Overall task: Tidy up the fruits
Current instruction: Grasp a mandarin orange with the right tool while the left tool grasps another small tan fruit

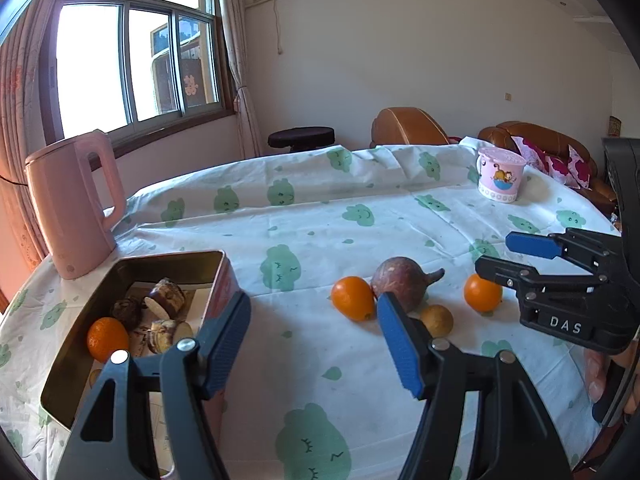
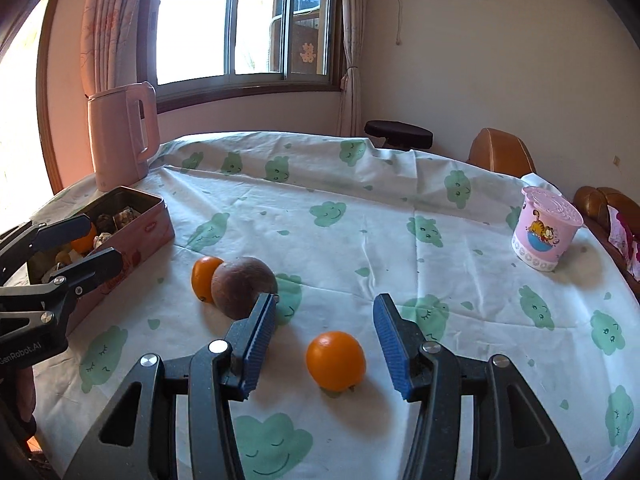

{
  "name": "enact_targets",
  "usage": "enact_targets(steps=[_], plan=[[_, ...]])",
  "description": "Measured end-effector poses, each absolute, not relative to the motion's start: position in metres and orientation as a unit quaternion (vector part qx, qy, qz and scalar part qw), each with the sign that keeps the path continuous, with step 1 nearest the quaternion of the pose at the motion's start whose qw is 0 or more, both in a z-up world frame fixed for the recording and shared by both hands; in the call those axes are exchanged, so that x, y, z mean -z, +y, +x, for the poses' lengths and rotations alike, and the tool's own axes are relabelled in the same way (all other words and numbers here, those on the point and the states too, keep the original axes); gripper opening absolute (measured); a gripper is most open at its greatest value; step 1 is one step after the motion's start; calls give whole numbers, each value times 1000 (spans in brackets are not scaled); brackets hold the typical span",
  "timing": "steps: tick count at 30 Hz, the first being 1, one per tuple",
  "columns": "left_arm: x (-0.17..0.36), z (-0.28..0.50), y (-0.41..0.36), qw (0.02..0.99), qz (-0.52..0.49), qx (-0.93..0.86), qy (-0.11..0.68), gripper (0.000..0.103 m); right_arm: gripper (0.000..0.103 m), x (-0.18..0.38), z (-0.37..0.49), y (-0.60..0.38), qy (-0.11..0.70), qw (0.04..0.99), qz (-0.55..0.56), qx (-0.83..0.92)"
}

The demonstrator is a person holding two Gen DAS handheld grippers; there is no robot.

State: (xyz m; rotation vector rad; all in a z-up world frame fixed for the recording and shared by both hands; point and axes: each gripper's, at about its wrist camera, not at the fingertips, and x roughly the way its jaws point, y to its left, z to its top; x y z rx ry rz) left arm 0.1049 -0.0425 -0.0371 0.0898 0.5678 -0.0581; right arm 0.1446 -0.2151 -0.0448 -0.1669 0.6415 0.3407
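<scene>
While my right gripper (image 2: 324,344) hangs over the tablecloth (image 2: 360,220), its blue pads sit moderately apart with nothing pinched; an orange (image 2: 335,360) lies on the cloth right between them, touching neither. My left gripper (image 1: 316,340) is spread wider and empty too. Readable writing: "DAS" on the right gripper's body in the left view, "GenRobot.AI" on the left one in the right view. Taking that orange as the landmark: just left and behind it sits a brownish-purple round fruit (image 2: 243,292) touching a second orange (image 2: 203,280), with a small tan fruit (image 1: 437,320) beside them. Further left is the tin (image 2: 148,216) holding another orange (image 1: 107,338) and some brown snacks. Far left behind it, a pink kettle (image 2: 120,136); far right, a pink cartoon-cat cup (image 2: 546,232).
</scene>
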Motion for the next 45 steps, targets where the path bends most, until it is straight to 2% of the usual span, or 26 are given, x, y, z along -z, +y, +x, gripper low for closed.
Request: enact_targets(steps=[11, 22, 24, 26, 30, 34, 41, 44, 45], plan=[[50, 118, -85, 947, 66, 63, 308, 68, 53, 59, 155, -235, 360, 911, -71, -188], [54, 122, -83, 942, 59, 66, 324, 68, 53, 70, 166, -229, 401, 885, -62, -228], [55, 123, -87, 940, 62, 70, 327, 68, 50, 74, 170, -230, 412, 880, -57, -229], [56, 125, -91, 938, 62, 78, 332, 68, 39, 76, 172, -229, 420, 876, -56, -231], [60, 132, -101, 931, 64, 94, 347, 67, 37, 75, 172, -230, 417, 881, -58, -217], [65, 139, -109, 923, 64, 105, 364, 56, 37, 72, 172, -239, 410, 890, -46, -195], [74, 150, -117, 910, 64, 109, 396, 48, 37, 69, 172, -245, 404, 896, -36, -179], [80, 155, -117, 901, 60, 118, 413, 41, 37, 70, 173, -244, 406, 895, -37, -180], [82, 158, -116, 898, 54, 120, 419, 31, 37, 71, 173, -243, 409, 894, -38, -181]])
